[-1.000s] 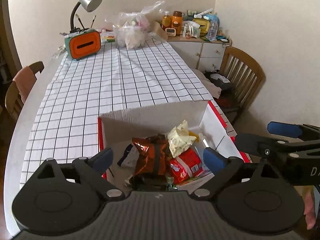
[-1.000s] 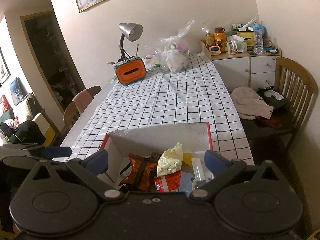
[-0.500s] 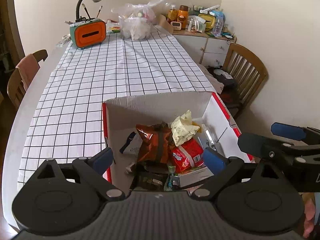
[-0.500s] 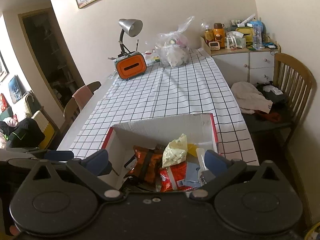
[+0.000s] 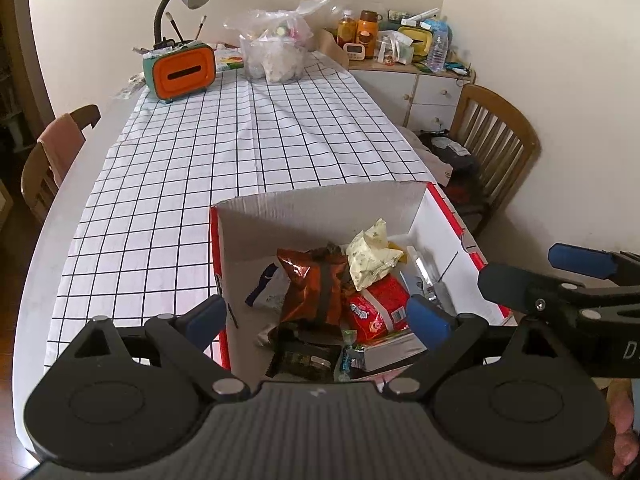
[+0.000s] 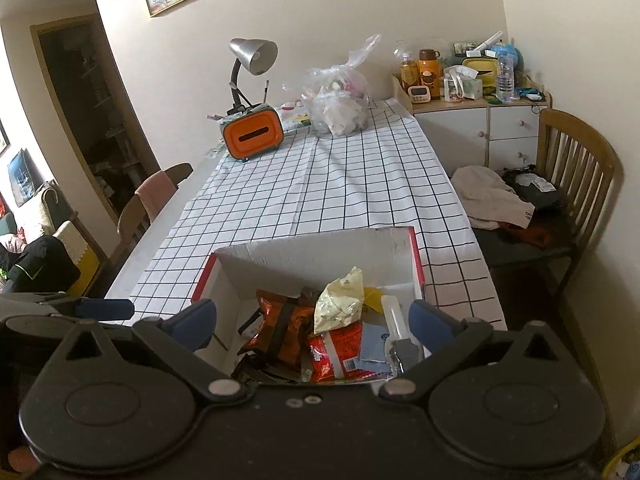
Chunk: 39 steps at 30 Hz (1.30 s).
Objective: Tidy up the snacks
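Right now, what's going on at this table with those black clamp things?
A person holds a two-finger hand-held gripper in each hand, sorting snacks. The left hand-held gripper and the right hand-held gripper both hover open and empty above the red-and-white cardboard box on the checked tablecloth. Inside lie a shiny orange-brown crinkled snack bag, a pale yellow wrapper and a red packet, none gripped yet.

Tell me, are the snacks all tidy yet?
Not yet. Nothing looks sorted: the orange-brown bag, the pale yellow bag and the red pack lie jumbled in the box. The left gripper and right gripper hover open and empty. All the sorting is left.
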Tool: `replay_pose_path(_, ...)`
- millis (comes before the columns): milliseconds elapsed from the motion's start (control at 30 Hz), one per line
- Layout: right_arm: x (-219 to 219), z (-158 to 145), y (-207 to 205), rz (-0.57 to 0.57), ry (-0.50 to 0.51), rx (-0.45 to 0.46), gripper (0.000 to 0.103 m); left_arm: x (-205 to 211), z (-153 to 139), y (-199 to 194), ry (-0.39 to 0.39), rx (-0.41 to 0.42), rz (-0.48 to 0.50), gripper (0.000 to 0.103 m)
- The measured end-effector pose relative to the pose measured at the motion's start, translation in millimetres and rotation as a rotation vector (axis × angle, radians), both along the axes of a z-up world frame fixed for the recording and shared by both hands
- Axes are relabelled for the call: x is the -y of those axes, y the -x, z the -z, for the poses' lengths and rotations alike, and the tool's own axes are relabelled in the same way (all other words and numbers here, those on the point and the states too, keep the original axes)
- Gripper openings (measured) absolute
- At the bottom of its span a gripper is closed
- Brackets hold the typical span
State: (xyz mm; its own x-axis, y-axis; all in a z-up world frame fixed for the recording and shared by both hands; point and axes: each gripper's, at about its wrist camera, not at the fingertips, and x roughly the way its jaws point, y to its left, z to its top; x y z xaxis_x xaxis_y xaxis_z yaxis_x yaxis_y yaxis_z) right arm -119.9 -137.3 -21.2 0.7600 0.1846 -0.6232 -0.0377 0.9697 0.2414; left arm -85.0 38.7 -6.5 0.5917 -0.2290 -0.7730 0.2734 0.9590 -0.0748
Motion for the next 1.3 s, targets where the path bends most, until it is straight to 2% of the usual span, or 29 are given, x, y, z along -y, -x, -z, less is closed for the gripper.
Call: replay_pose_path(1300, -4.5, 2.4, -2.7, -0.003, -0.003, -0.011, 0.103, -8.0, 1.8, 1.5, 0.011, -0.017, -0.025, 0.097)
